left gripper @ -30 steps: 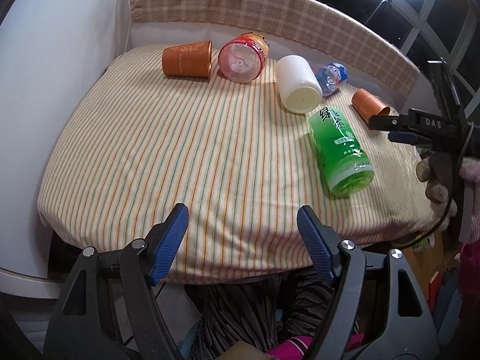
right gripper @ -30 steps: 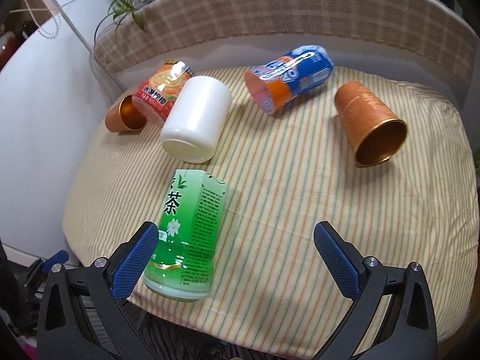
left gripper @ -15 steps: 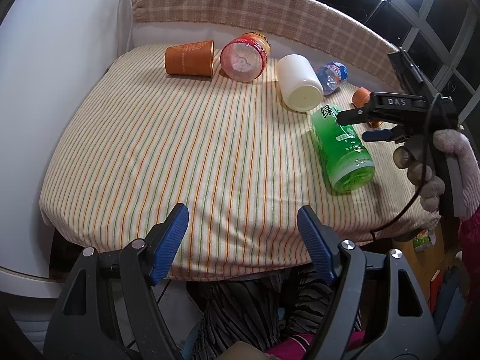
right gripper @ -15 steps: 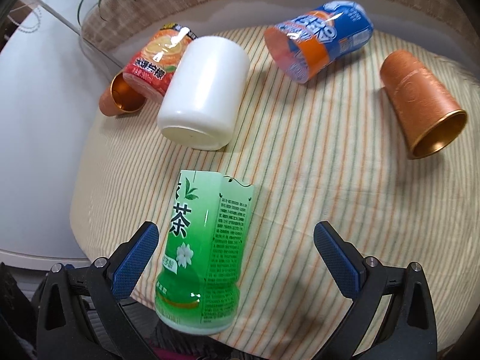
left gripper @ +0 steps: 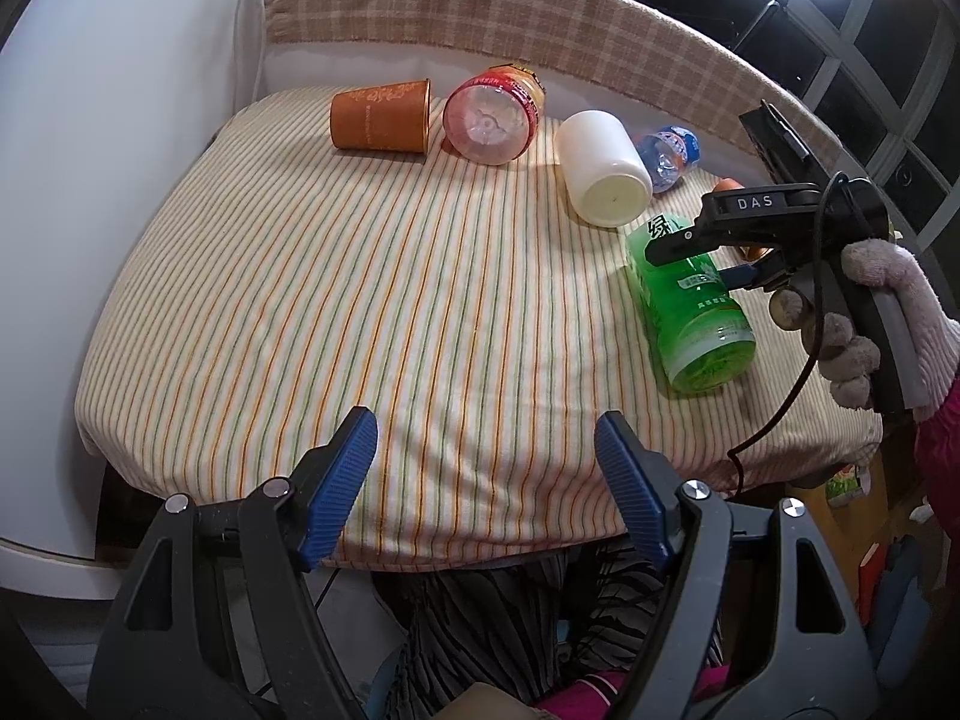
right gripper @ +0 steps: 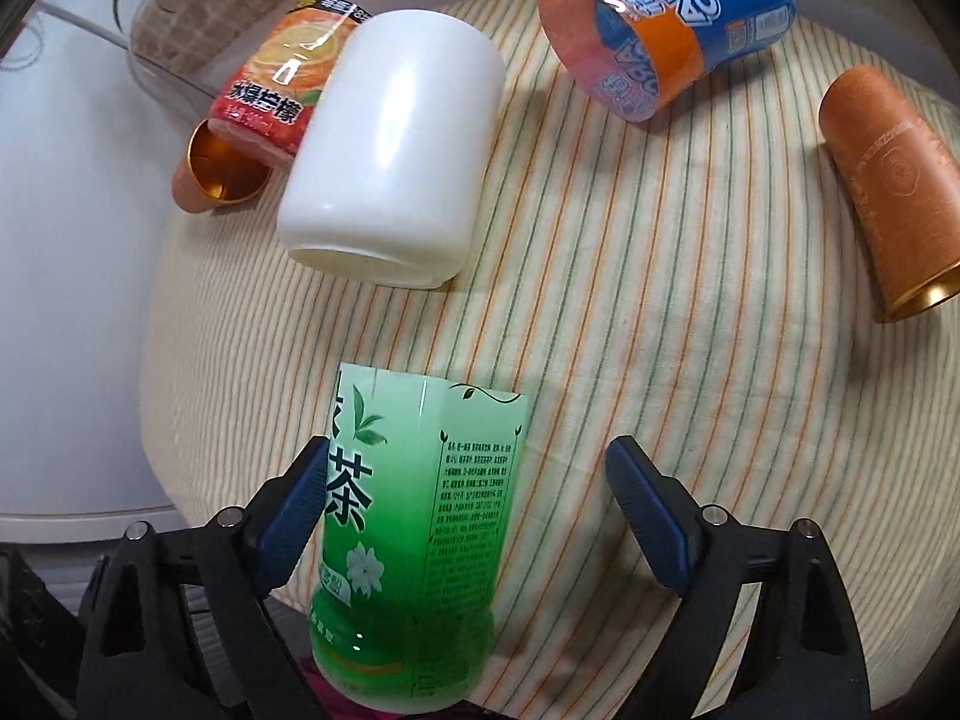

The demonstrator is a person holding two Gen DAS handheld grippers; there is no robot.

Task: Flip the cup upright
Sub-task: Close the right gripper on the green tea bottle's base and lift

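A green tea cup (right gripper: 414, 516) lies on its side near the table's front right; it also shows in the left wrist view (left gripper: 690, 306). My right gripper (right gripper: 468, 516) is open with its fingers on either side of this cup, the left pad close against it; seen from the left wrist view (left gripper: 702, 258) it hovers just above the cup. A white cup (right gripper: 390, 144) lies on its side behind it. My left gripper (left gripper: 486, 492) is open and empty at the table's front edge.
Other cups lie on their sides on the striped cloth (left gripper: 336, 300): a copper cup (left gripper: 381, 115) and red cup (left gripper: 492, 117) at the back, a blue-orange cup (right gripper: 666, 24), and a second copper cup (right gripper: 888, 192) at the right. A padded rail (left gripper: 540, 18) runs behind.
My right gripper has moved forward and down onto the green tea cup, which now sits between its fingers. The left gripper has barely moved.
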